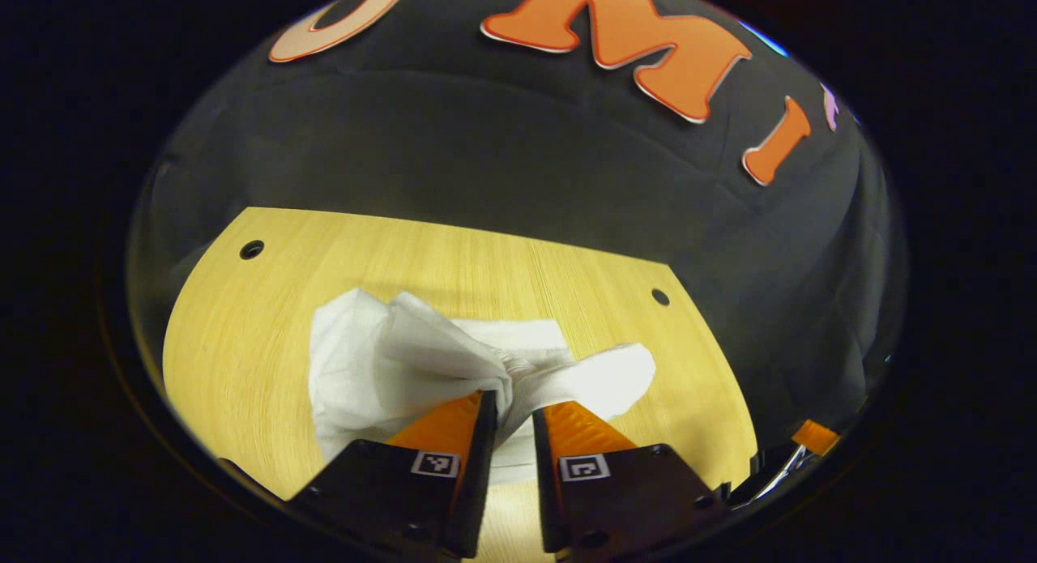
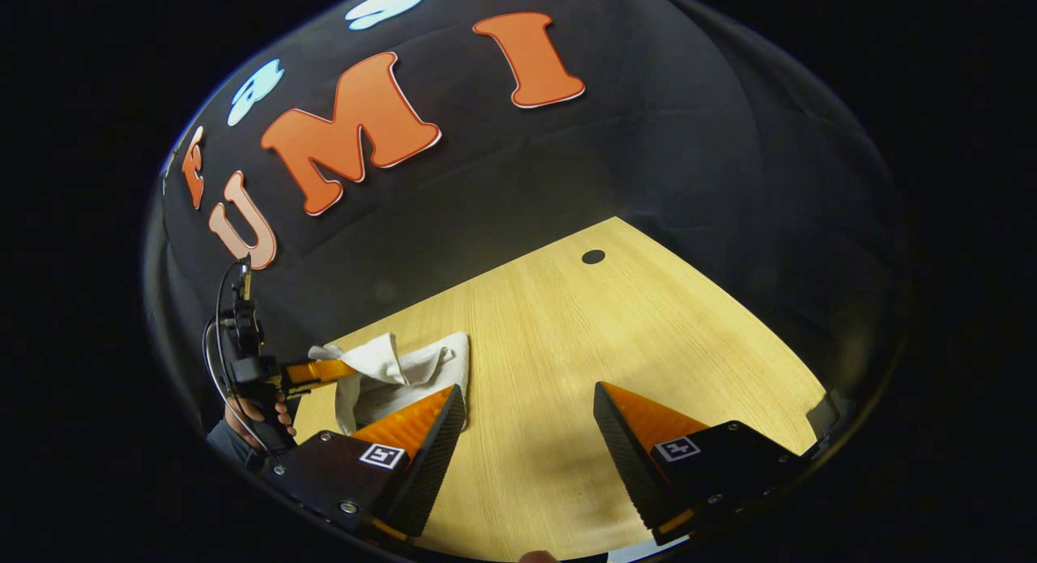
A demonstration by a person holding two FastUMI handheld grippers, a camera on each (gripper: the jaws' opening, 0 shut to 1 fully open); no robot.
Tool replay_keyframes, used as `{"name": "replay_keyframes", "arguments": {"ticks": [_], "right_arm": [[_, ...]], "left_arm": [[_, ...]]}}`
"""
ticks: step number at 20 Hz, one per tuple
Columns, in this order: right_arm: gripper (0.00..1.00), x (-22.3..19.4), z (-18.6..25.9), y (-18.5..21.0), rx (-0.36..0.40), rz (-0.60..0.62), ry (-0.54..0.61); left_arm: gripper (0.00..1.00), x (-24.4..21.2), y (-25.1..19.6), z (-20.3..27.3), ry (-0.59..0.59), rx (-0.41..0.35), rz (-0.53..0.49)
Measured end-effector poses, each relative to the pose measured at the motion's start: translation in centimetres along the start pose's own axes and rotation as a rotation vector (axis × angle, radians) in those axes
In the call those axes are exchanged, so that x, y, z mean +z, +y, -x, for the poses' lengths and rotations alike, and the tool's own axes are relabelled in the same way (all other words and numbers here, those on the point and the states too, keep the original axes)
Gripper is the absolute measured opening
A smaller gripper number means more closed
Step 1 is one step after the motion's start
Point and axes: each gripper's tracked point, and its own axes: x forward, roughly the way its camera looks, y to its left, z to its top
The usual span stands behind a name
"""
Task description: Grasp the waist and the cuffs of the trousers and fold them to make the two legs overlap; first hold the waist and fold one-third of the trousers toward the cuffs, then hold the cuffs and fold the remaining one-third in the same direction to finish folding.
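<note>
Trousers: small white cloth trousers [image 1: 389, 360], bunched, lay on pale wooden table [image 1: 243, 344] nr back edge.
L gripper [image 1: 513, 409]: fingers nearly together, pinching a gathered fold of the cloth.
R gripper [image 2: 528, 413]: fingers spread wide, nothing btwn, over bare tabletop, apart from trousers.

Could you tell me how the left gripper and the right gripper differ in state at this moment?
The left gripper has its jaws nearly closed, pinching the white trousers; the right gripper has its jaws wide apart and holds nothing. The left sits at the cloth; the right hangs over bare table. Both point down toward the table.
</note>
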Motion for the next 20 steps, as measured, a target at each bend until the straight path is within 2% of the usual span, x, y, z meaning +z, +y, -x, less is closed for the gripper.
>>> {"name": "replay_keyframes", "arguments": {"ticks": [1,3,5,6,7,8,9,10,11,13,15,16,17,20], "right_arm": [[0.96,0.0,-0.1,-0.3,-0.001,-0.001,0.001],[0.96,0.1,-0.3,-0.4,0.008,-0.004,0.002],[0.96,0.2,-0.5,-0.3,0.018,-0.001,0.001],[0.96,0.2,-0.7,-0.1,0.023,0.002,0.003],[0.96,0.3,-0.8,0.3,0.035,0.006,0.003],[0.96,0.4,-0.9,0.7,0.043,0.011,0.001],[0.96,0.4,-1.1,1.1,0.055,0.017,0.002],[0.96,0.4,-1.3,1.6,0.064,0.022,0.005],[0.96,0.4,-1.6,1.9,0.072,0.026,0.008],[0.96,0.4,-1.7,2.6,0.090,0.029,0.008],[0.96,-0.1,-1.6,2.8,0.093,0.042,0.015],[0.96,-0.3,-1.5,2.5,0.088,0.053,0.017],[0.96,-0.5,-1.2,2.1,0.080,0.063,0.020],[0.96,-0.5,-0.6,0.1,0.033,0.076,0.024]], "left_arm": [[0.49,-0.8,-0.7,0.7,0.018,-0.013,-0.035],[0.79,-1.7,-2.4,1.9,0.035,-0.035,-0.099],[0.96,-2.2,-3.5,2.6,0.030,-0.053,-0.152],[0.99,-2.2,-3.7,3.3,0.025,-0.067,-0.175],[0.93,-2.0,-4.4,3.7,0.009,-0.085,-0.188],[0.94,-1.3,-5.2,4.3,-0.024,-0.121,-0.205],[0.97,-0.4,-5.5,5.0,-0.060,-0.119,-0.237],[0.92,0.3,-5.2,5.2,-0.090,-0.093,-0.270],[0.96,0.6,-4.8,5.3,-0.100,-0.081,-0.293],[1.00,0.6,-5.2,4.1,-0.079,-0.091,-0.291],[0.97,-0.2,-5.9,1.8,-0.037,-0.090,-0.284],[1.00,-0.4,-6.7,0.7,-0.037,-0.096,-0.294],[0.98,-0.9,-7.6,0.0,-0.034,-0.103,-0.318],[1.00,-3.7,-11.0,-1.4,-0.002,-0.132,-0.433]]}}
